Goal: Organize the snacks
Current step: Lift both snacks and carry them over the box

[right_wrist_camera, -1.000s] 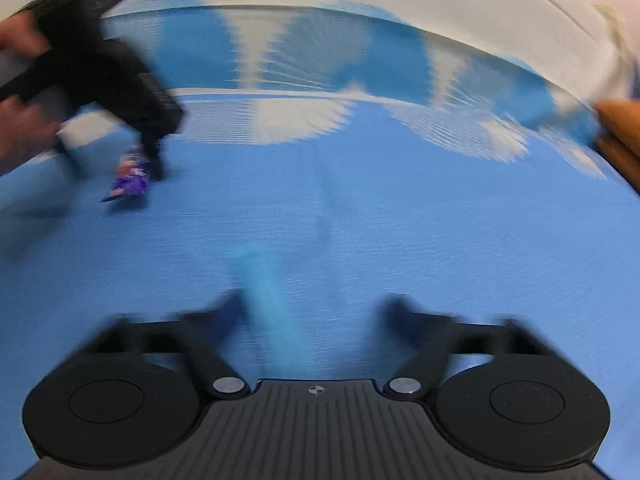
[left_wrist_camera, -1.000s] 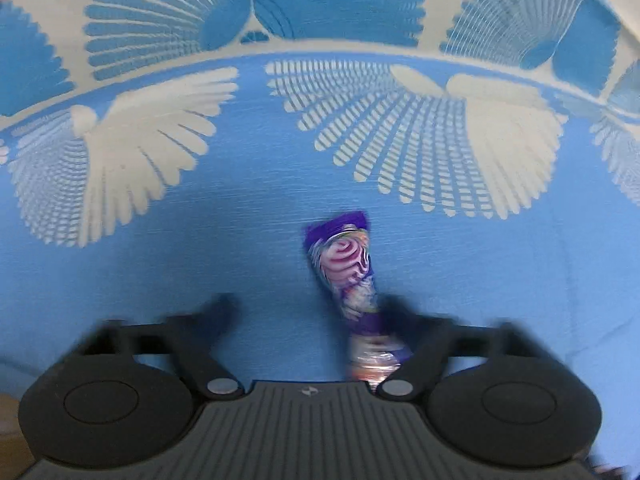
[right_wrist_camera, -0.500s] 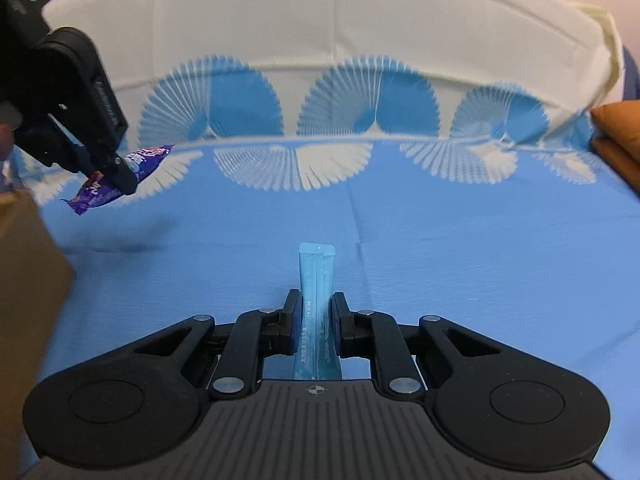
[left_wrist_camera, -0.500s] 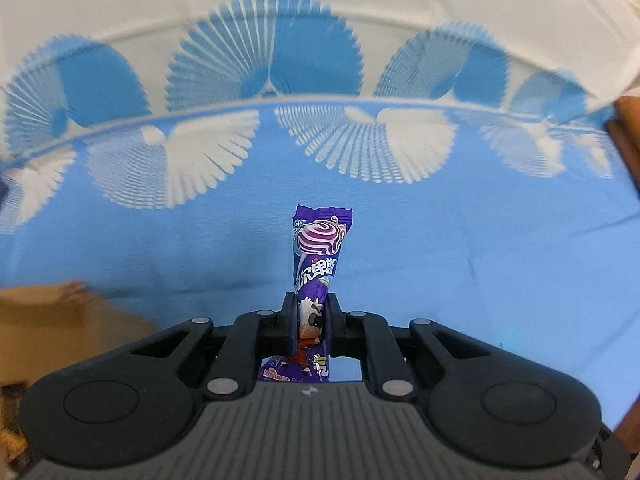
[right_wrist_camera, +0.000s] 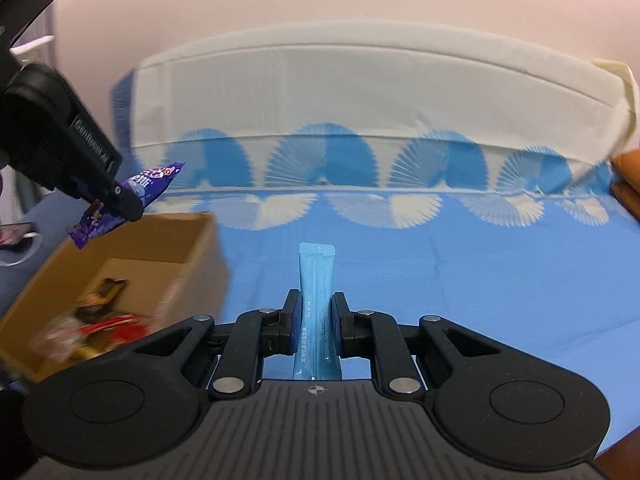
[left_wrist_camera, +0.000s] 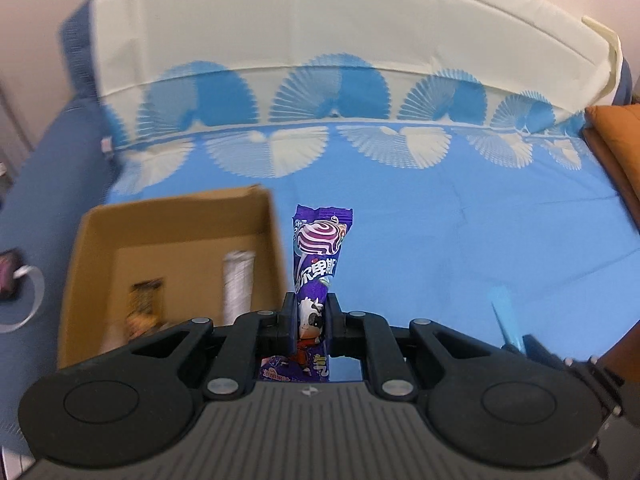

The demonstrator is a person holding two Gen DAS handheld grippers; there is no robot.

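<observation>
Clamping purple candy wrapper (left_wrist_camera: 316,280) in left gripper (left_wrist_camera: 311,322) | cardboard box (left_wrist_camera: 256,208) rim just left | right gripper (right_wrist_camera: 316,322) pinching blue sachet (right_wrist_camera: 316,280) | open blue cloth (right_wrist_camera: 480,280) ahead

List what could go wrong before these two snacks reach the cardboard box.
1. The left hand-held gripper pinches the purple lollipop packet low down; the long top could flop and catch the cardboard box wall.
2. The right hand-held gripper holds only a thin blue stick sachet, which could slip.
3. Both may crowd each other over the box.
</observation>
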